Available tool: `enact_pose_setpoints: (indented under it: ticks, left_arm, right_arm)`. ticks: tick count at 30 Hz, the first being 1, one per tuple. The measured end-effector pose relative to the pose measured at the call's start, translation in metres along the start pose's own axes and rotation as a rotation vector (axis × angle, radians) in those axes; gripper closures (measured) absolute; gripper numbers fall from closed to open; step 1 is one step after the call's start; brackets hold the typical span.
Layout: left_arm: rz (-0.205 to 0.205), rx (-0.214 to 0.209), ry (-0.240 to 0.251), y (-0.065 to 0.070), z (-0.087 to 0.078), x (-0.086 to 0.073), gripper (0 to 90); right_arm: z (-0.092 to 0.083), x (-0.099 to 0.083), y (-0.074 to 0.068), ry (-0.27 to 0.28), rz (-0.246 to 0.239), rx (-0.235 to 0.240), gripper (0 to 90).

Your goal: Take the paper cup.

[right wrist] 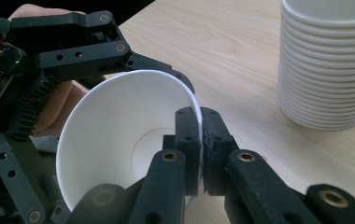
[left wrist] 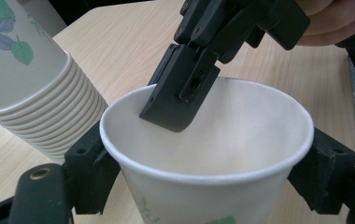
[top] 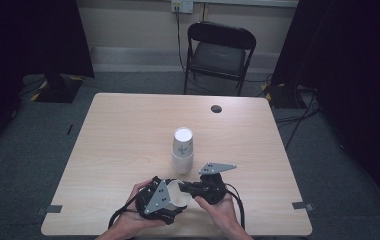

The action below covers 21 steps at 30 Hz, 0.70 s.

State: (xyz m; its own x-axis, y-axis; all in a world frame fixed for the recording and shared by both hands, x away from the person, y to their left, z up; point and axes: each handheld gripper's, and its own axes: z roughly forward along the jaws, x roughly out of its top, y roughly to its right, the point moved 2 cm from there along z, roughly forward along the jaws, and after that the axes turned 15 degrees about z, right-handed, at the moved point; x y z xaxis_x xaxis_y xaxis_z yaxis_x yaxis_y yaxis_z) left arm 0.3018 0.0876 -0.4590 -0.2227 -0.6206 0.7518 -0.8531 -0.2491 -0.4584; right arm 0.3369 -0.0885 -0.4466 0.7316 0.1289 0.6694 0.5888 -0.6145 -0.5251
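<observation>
Near edge: we find both grippers crowded together here, the left gripper [top: 170, 197] clamped around the outside of a single paper cup [top: 178, 194] and the right gripper [top: 187, 188] pinching that cup's wall, one jaw inside the mouth.
Just beyond: we see the inverted stack of cups [top: 182, 149] standing near the grippers, blocking a straight push forward.
Left half of the table [top: 113, 135]: bare wood, open for passage.
Right half: likewise bare.
Far side: we note a small dark grommet hole [top: 216, 108], flush, no hindrance.
Behind the table: a folding chair [top: 219, 52], well apart.
</observation>
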Motion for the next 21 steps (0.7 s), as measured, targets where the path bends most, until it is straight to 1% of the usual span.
enact_pose_setpoints:
  ticks: [4,6,7,9,10,12,14,16,18,21]
  left_arm:
    - [0.007,0.009,0.000,0.0001,-0.0010,0.0009,21.1]
    - [0.003,0.008,0.007,-0.0005,-0.0021,0.0010,23.2]
    - [0.003,0.006,0.013,-0.0015,-0.0028,0.0008,25.0]
    - [-0.009,0.005,0.024,-0.0025,-0.0037,0.0007,27.4]
    - [-0.007,0.008,0.026,-0.0030,-0.0042,0.0008,28.2]
    - [-0.025,0.003,0.036,-0.0033,-0.0045,0.0011,29.1]
    - [-0.037,0.006,0.039,-0.0041,-0.0050,0.0009,29.0]
    - [-0.054,0.008,0.045,-0.0055,-0.0056,-0.0003,28.8]
    - [-0.080,0.007,0.053,-0.0071,-0.0060,-0.0019,28.7]
    - [-0.122,0.008,0.057,-0.0096,-0.0062,-0.0046,27.9]
  right_arm:
    - [-0.0006,0.0008,-0.0001,0.002,0.007,0.006,87.4]
    - [-0.0010,0.0011,-0.0002,0.005,-0.004,0.002,86.4]
    - [-0.0014,0.0015,-0.0002,0.009,-0.004,0.001,85.3]
    - [-0.0018,0.0020,0.0008,0.013,0.004,0.002,82.6]
    - [-0.0017,0.0021,0.0010,0.016,0.005,0.002,81.0]
    - [-0.0020,0.0018,0.0009,0.032,0.003,0.009,78.1]
    - [-0.0023,0.0020,0.0008,0.038,-0.001,0.001,72.1]
    - [-0.0032,0.0024,0.0011,0.045,-0.006,-0.004,69.1]
    - [-0.0041,0.0030,0.0013,0.053,-0.005,-0.005,66.3]
    - [-0.0040,0.0035,0.0017,0.046,-0.003,0.000,63.5]
